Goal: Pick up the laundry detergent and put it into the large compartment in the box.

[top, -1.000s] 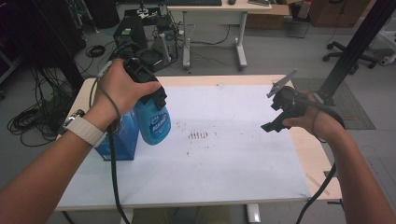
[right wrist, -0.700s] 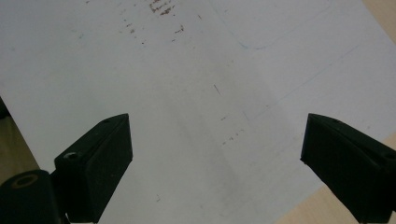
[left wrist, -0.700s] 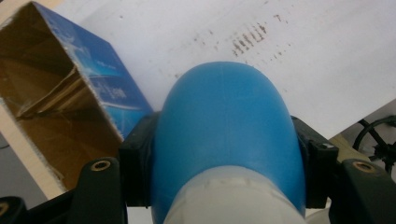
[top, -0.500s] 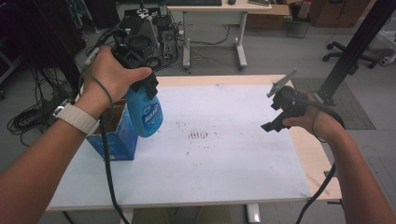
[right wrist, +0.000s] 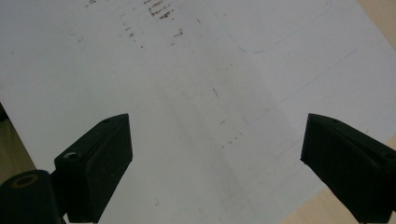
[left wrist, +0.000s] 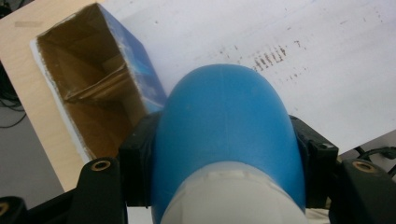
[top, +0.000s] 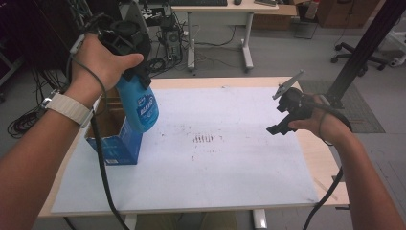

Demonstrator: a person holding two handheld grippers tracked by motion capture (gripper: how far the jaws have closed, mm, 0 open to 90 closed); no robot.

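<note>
While the table (top: 306,158) lies under a white sheet (top: 230,163) marked with small brown stains (top: 206,139), an open blue cardboard box (top: 115,143) stands near its left edge. Above that box the blue bottle (top: 141,105) hangs in the air, clamped at its upper body between the jaws of the left hand-held gripper (left wrist: 224,154). The right hand-held gripper (right wrist: 215,149) hovers over the sheet's right side, jaws wide apart and empty.
</note>
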